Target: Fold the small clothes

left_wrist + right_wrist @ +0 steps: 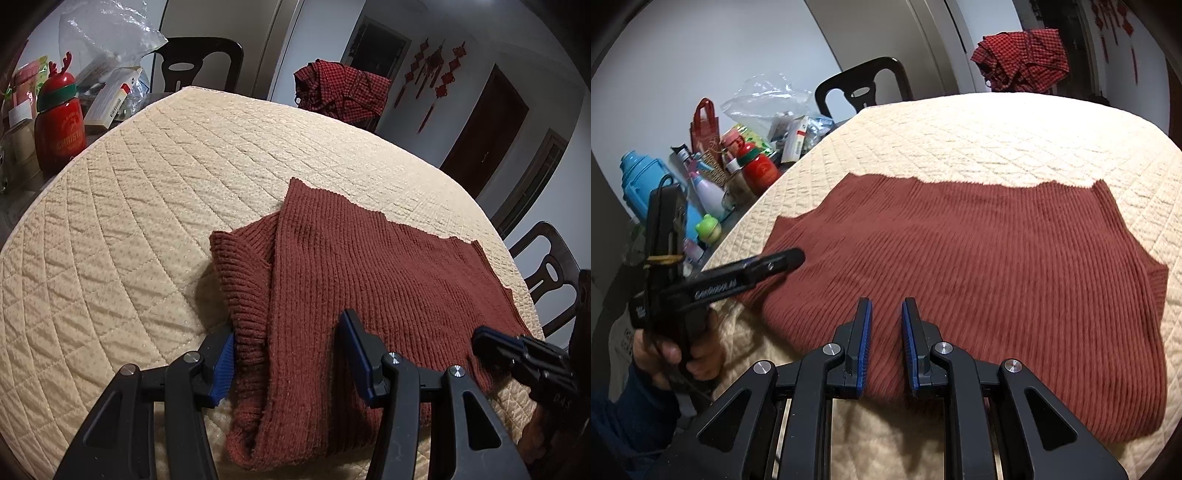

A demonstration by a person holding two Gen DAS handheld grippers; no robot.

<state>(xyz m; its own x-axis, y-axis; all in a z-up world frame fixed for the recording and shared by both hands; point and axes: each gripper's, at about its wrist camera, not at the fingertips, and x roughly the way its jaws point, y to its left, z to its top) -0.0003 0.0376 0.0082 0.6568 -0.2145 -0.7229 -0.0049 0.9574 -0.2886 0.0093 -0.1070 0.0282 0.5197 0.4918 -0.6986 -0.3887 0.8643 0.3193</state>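
A rust-red ribbed knit sweater (369,273) lies partly folded on the cream quilted table cover (147,206). My left gripper (288,343) is open, its blue pads on either side of the sweater's near folded edge, with knit between them. In the right wrist view the sweater (979,266) lies flat and my right gripper (886,314) hovers over its near edge, jaws a little apart and empty. The left gripper also shows in the right wrist view (790,258), at the sweater's left end. The right gripper shows in the left wrist view (491,339), at the sweater's right edge.
A red Christmas bottle (59,133), boxes and a plastic bag (110,33) crowd the table's left side, with a blue flask (646,184). A red checked garment (343,92) hangs on a far chair. Dark chairs (550,273) stand around the table.
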